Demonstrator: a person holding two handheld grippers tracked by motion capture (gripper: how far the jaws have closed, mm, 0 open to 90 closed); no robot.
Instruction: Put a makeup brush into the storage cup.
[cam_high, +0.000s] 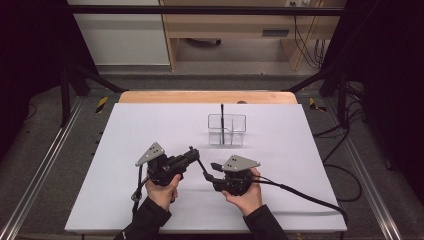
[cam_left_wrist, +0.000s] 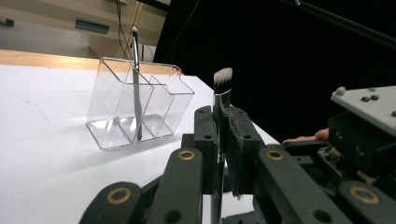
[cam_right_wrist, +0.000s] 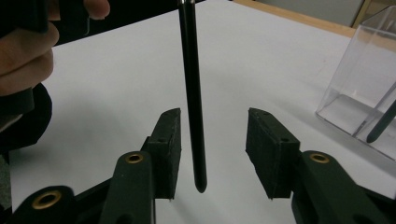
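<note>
A big white table top (cam_high: 150, 200) lies under everything. Toward the back of it stands a clear plastic holder (cam_high: 227, 129) with walls that split it into little boxes. One thin dark brush (cam_high: 222, 122) stands up inside the holder, in the box on its left side as seen from the high view.

Nearer the person, two black grippers sit close together over the table, each one held in a hand. The left gripper (cam_high: 192, 153) points to the right. The right gripper (cam_high: 216, 167) points to the left, toward the other one.

The left gripper's jaws are pressed tight on a makeup brush (cam_left_wrist: 220, 116). In the left gripper view the brush sticks up between the jaws, and its soft tip is white at the top and dark lower down. The clear holder stands on the table behind it, not touching it.

In the right gripper view, the long black handle of that brush hangs between the right gripper's two jaws. These jaws are wide apart. The handle is closer to one jaw, but neither jaw touches it. The handle's pointed end is above the table.
</note>
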